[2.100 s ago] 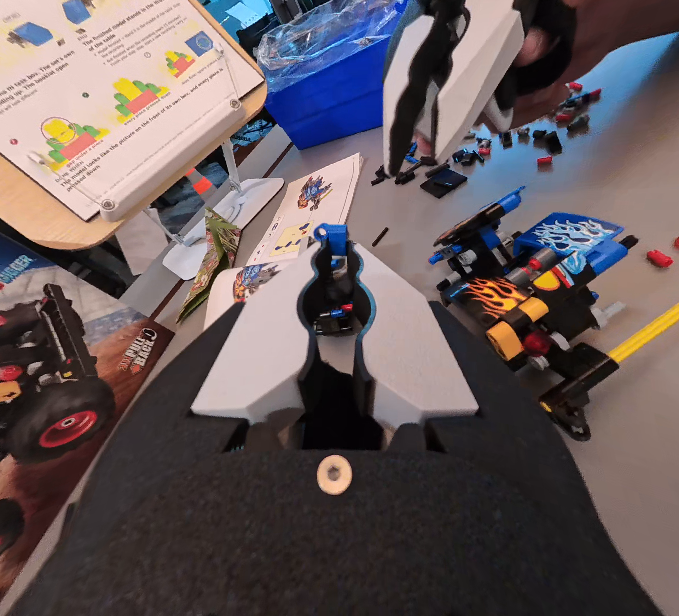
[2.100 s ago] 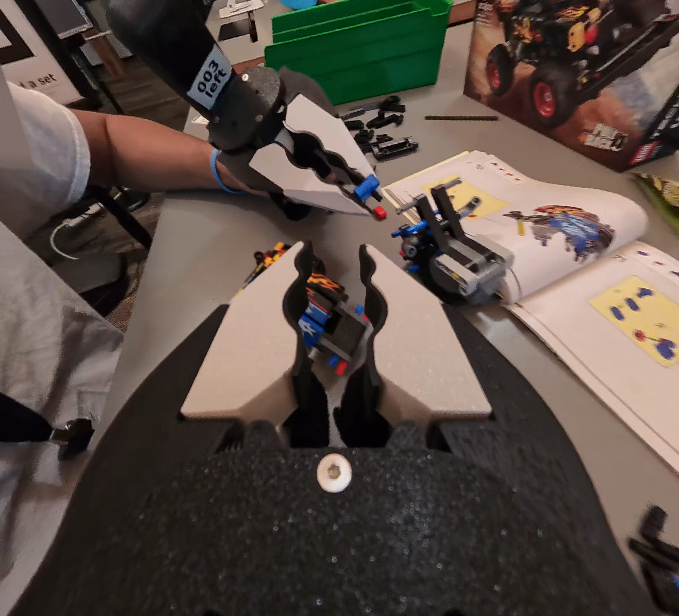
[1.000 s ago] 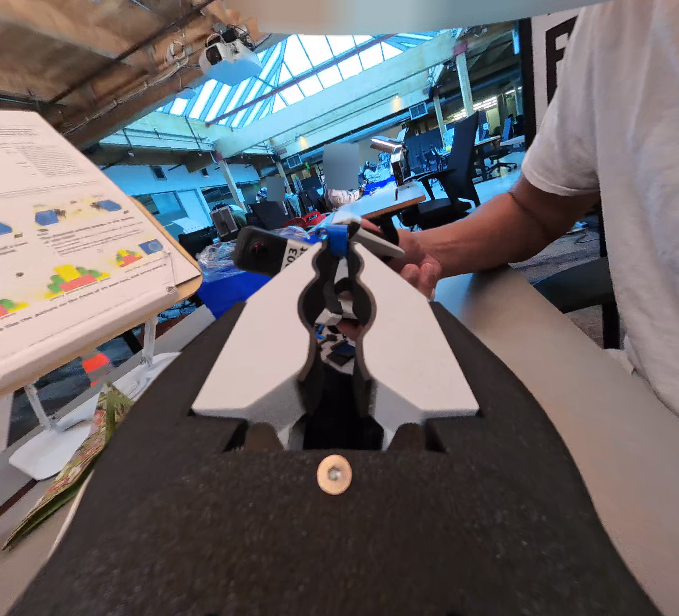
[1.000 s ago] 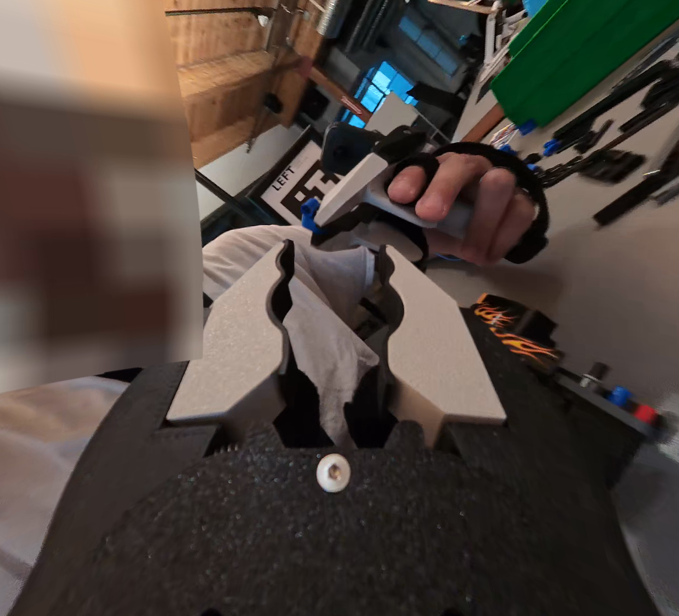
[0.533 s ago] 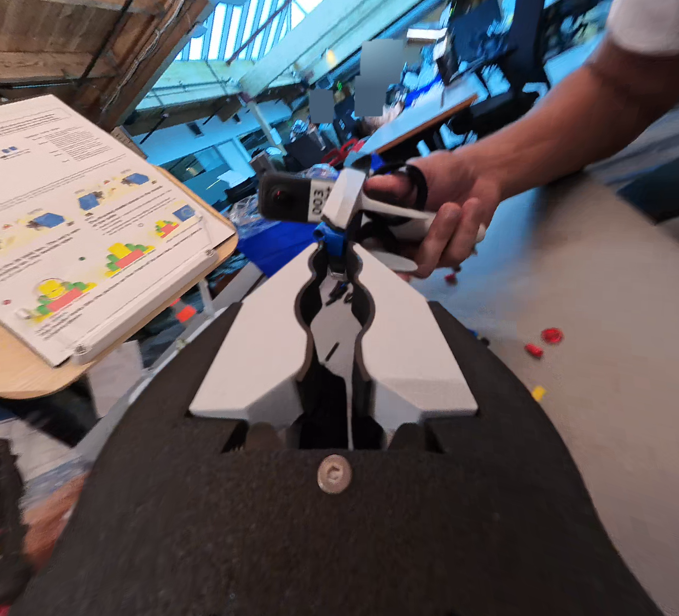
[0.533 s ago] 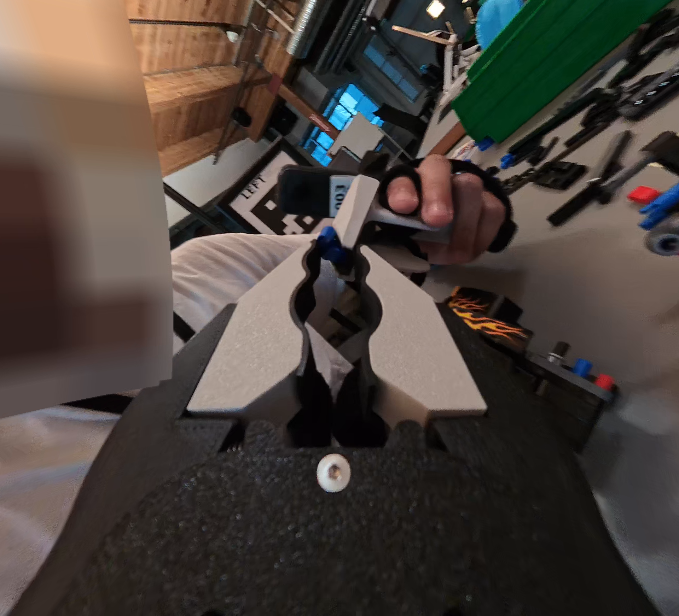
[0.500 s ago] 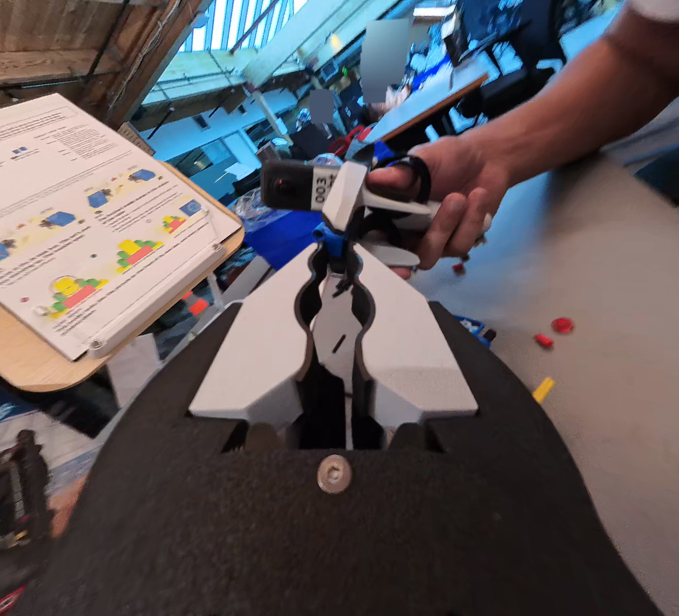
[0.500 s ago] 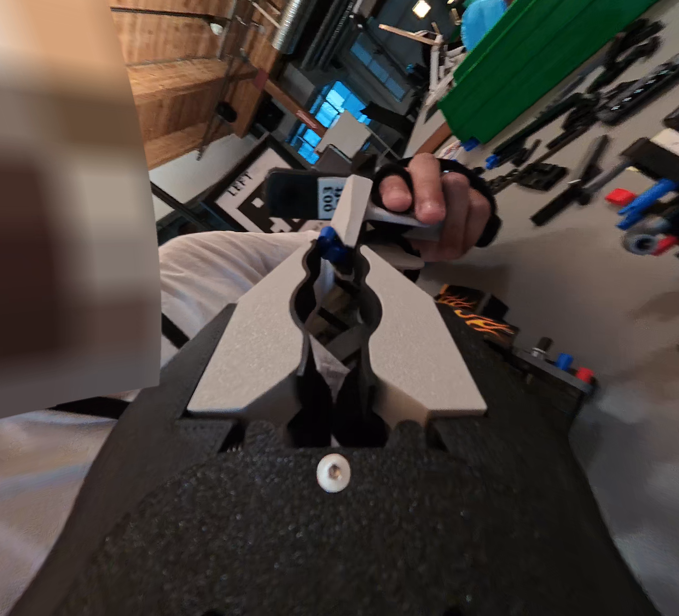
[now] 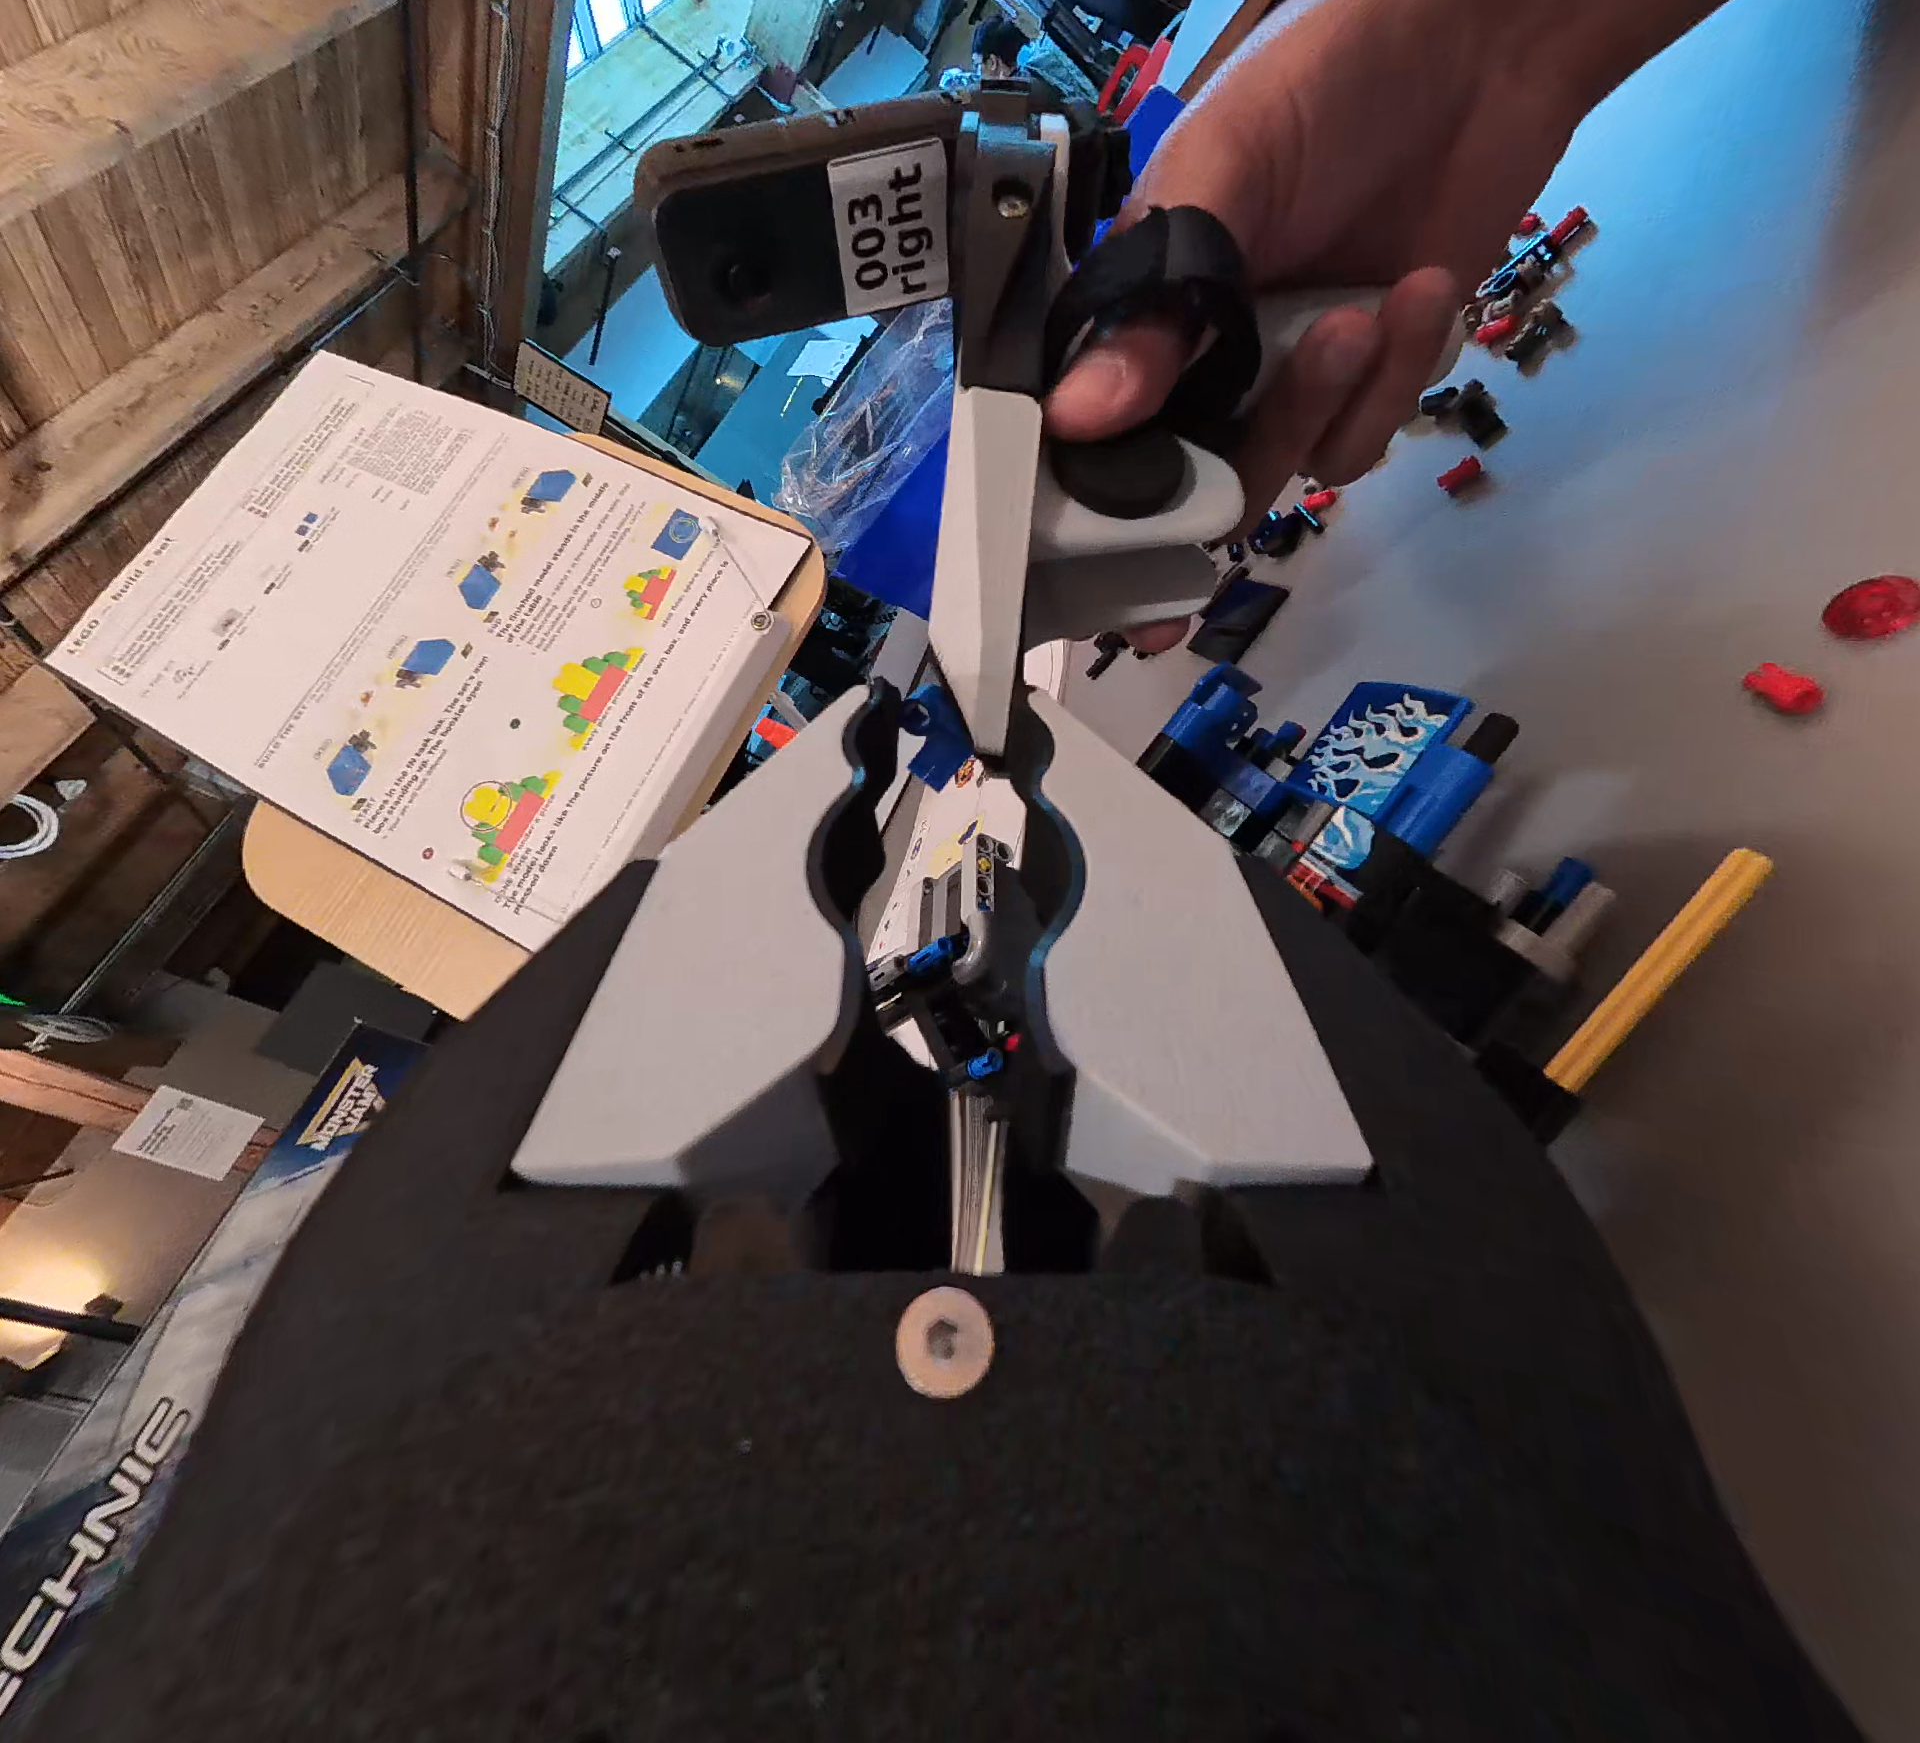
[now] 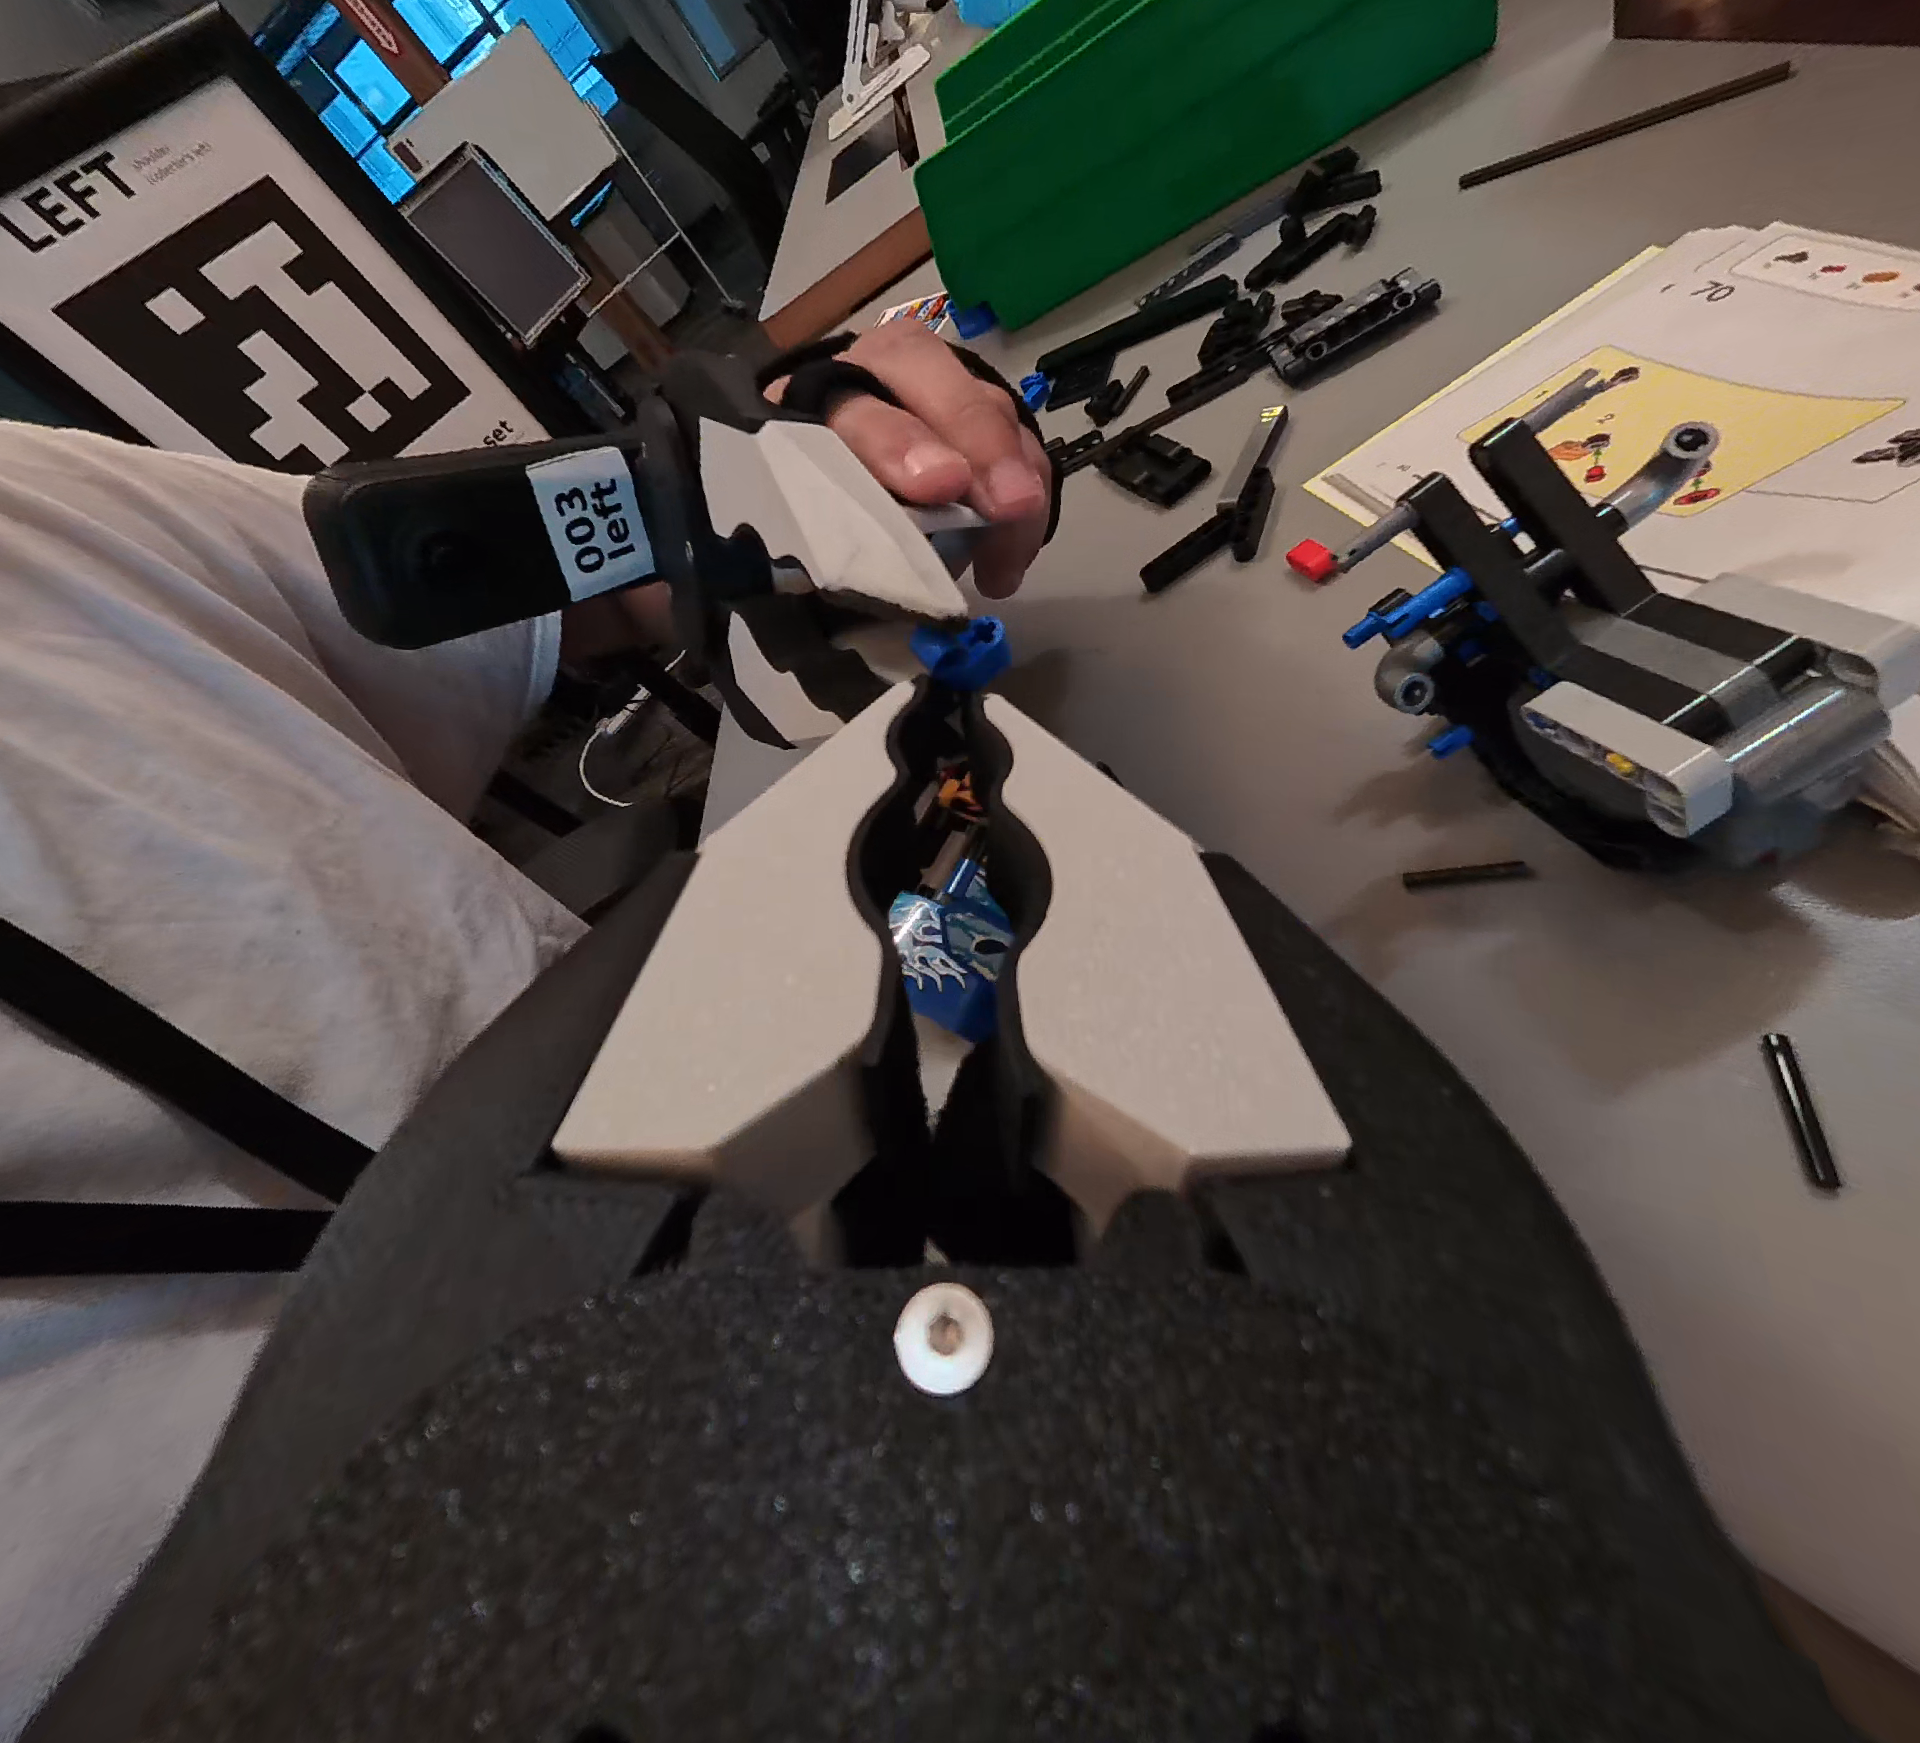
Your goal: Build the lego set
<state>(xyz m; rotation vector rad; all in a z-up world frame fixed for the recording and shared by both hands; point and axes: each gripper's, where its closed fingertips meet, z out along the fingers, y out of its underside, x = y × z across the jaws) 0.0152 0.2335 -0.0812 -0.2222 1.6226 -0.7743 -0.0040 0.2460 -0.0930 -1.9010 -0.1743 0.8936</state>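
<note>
My left gripper (image 9: 951,706) and my right gripper (image 10: 951,694) meet tip to tip in the air above the grey table (image 10: 1558,1018). A small blue lego piece (image 10: 961,649) sits at the right gripper's tips, which are shut on it. In the left wrist view the blue piece (image 9: 935,737) lies between my left fingers, which stand apart around it and around the right gripper's tips (image 9: 985,737). The blue and black truck body with flame stickers (image 9: 1382,758) lies on the table below. The grey and black chassis (image 10: 1662,685) rests on the open instruction booklet (image 10: 1714,363).
A green bin (image 10: 1195,114) stands at the back with loose black parts (image 10: 1247,343) before it. Small red pieces (image 9: 1782,691) and a yellow axle (image 9: 1662,955) lie near the truck body. An instruction sheet on a stand (image 9: 436,613), a blue bin (image 9: 894,498) and the set's box (image 9: 156,1381) are to the left. Only a small space, under 4 cm, lies between the two pairs of fingers. The yellow axle (image 9: 1662,955) is about 10 cm from both grippers' fingertips.
Both grippers tilted down toward the table while staying tip to tip. My left fingers have spread a little; the blue piece now sits in the right gripper's tips.
</note>
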